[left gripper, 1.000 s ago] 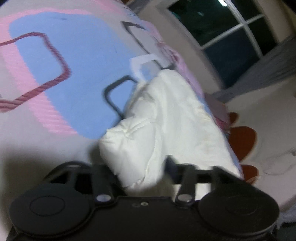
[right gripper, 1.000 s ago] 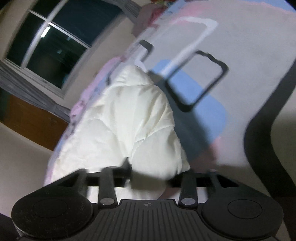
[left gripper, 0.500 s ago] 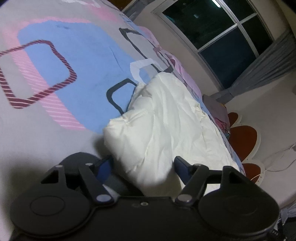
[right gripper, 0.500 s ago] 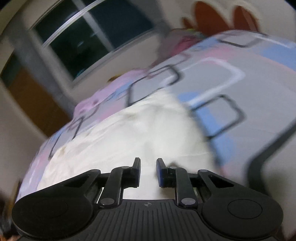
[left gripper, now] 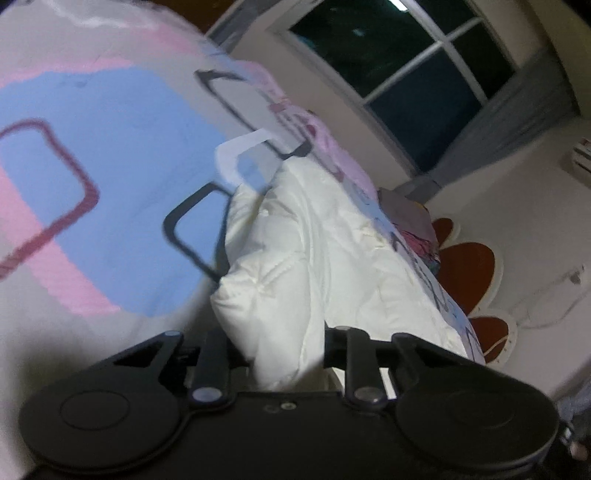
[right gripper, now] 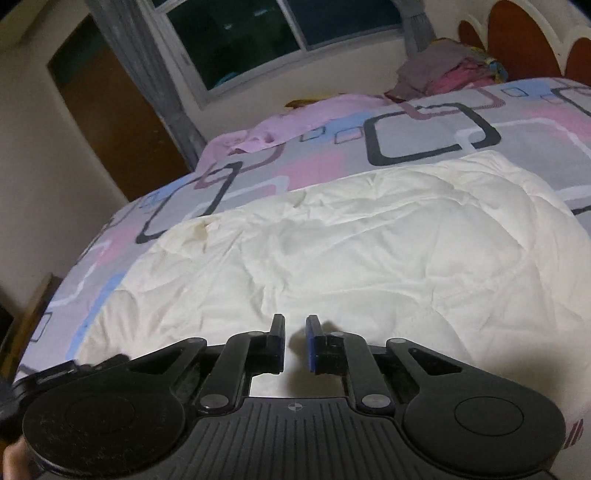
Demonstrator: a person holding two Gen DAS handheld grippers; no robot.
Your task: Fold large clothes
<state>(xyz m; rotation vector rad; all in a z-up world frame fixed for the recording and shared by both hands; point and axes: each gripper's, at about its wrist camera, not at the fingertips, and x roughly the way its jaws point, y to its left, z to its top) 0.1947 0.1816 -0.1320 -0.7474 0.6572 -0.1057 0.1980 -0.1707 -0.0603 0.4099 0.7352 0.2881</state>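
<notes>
A white padded garment (left gripper: 314,240) lies in a long roll on a bed with a grey, pink and blue patterned cover (left gripper: 110,129). My left gripper (left gripper: 277,332) sits at its near end. Its jaws are closing, and a bunched fold of the white fabric fills the space between them and is pinched. In the right wrist view the same garment (right gripper: 369,251) spreads wide across the bed cover (right gripper: 321,166). My right gripper (right gripper: 295,325) hovers just above its near edge. Its jaws are closing to a narrow gap with nothing between them.
A pile of dark and pink clothes (right gripper: 443,74) lies by the red headboard (right gripper: 517,22). A pink cloth (right gripper: 295,118) drapes over the bed's far edge. Beyond are a window (right gripper: 240,40), grey curtains and a brown door (right gripper: 110,122). The bed drops off at the left.
My right gripper swung away from the garment's end, rolled level and now faces its broad side with jaws narrowed. The left jaws widened, then closed on the fold.
</notes>
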